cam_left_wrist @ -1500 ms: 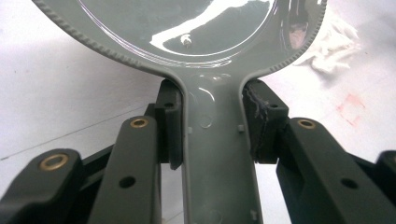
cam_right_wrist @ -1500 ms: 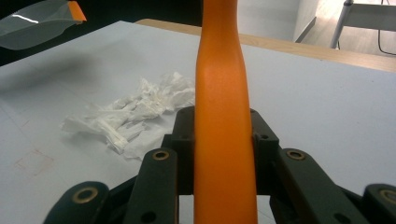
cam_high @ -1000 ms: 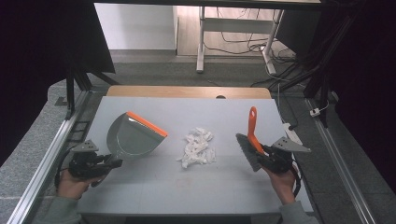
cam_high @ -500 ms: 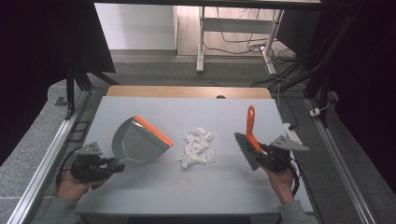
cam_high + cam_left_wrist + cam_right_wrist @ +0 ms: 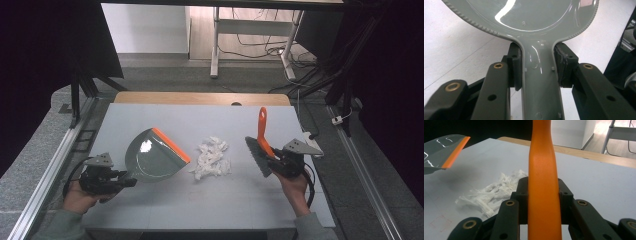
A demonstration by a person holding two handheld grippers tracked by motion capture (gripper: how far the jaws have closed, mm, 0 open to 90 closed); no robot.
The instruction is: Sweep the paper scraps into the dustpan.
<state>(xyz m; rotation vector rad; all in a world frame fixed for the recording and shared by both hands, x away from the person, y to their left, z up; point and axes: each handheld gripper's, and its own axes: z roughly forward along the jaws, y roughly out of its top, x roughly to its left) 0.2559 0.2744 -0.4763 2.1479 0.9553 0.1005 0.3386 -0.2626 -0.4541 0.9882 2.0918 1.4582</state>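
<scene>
Left gripper point(image 5: 131, 182), near-left on the counter: black body, grey three-cornered plate on top, black cable looping back past the hand, grey-green sleeve at the wrist. Right gripper point(image 5: 272, 159), near-right: same black build, grey plate, black cable curling down beside the forearm, same grey-green sleeve. Close up, both have matte black linkage arms with brass-ringed pivot holes and small plain holes, ending in blocky black fingers point(image 5: 514, 65); one left pad looks scuffed and frayed at its edge.

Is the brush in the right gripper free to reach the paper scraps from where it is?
Probably yes: bare table lies between the brush in the right gripper and the paper scraps, with nothing standing in the gap.
</scene>
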